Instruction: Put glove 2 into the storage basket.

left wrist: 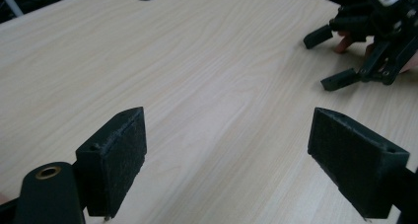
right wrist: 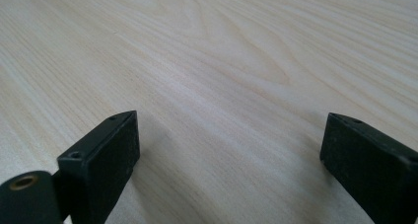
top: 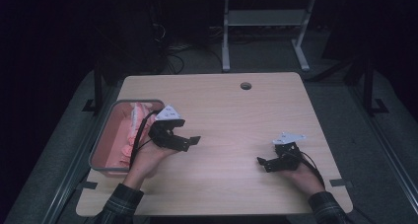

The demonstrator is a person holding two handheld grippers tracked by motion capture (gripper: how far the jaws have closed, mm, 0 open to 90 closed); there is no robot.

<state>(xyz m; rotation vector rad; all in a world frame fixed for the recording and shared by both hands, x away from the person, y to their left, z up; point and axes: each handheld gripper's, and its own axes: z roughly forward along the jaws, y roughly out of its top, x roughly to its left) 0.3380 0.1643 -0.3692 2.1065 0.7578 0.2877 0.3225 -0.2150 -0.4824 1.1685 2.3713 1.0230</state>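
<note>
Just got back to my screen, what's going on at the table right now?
A person holds a pair of tongs in each hand over the wooden table. The left tongs hover beside the grey bin of pink stuff; the right tongs sit near the table's right side. Both are open and hold nothing.

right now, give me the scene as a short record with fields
surface: wooden table with a round hole near the far edge
left tongs: open, holding nothing, above the table beside the bin
right tongs: open, holding nothing, low over the table at the near right
bin: grey, at the table's left edge, pink cloth inside
between the tongs: bare wood
</note>
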